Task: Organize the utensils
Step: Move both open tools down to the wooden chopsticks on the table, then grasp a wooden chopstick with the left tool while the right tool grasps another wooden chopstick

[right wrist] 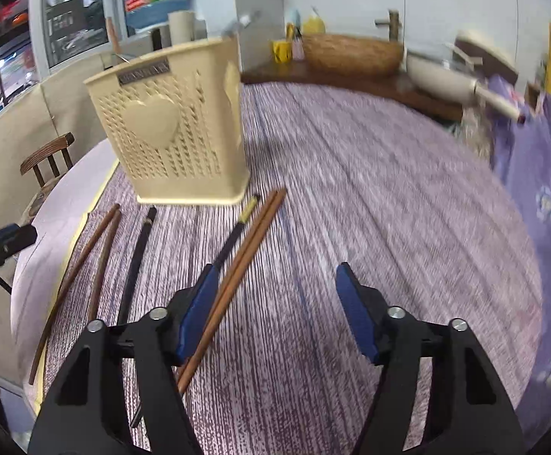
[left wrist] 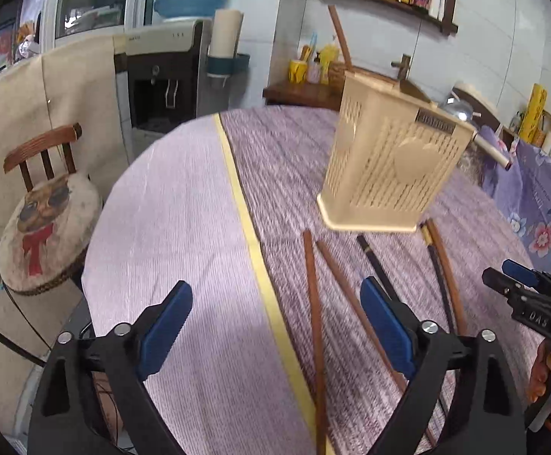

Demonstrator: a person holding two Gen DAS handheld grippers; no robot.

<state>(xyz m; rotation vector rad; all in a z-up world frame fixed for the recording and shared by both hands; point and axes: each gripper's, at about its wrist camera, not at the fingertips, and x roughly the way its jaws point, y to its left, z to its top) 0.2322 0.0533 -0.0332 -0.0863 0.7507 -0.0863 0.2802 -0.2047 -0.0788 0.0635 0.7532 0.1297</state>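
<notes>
Left gripper [left wrist: 275, 326]: jaws spread wide, holding nothing, above the bench [left wrist: 184, 227]. Right gripper [right wrist: 275, 318]: jaws likewise wide apart and empty. A cream perforated holder [left wrist: 389, 167] stands upright on the purple cloth. Just in front of it lie loose chopsticks: two brown ones [right wrist: 97, 254] at the left, a black one [right wrist: 139, 250] beside them, another black one [right wrist: 234, 235] touching a brown pair [right wrist: 249, 242].
</notes>
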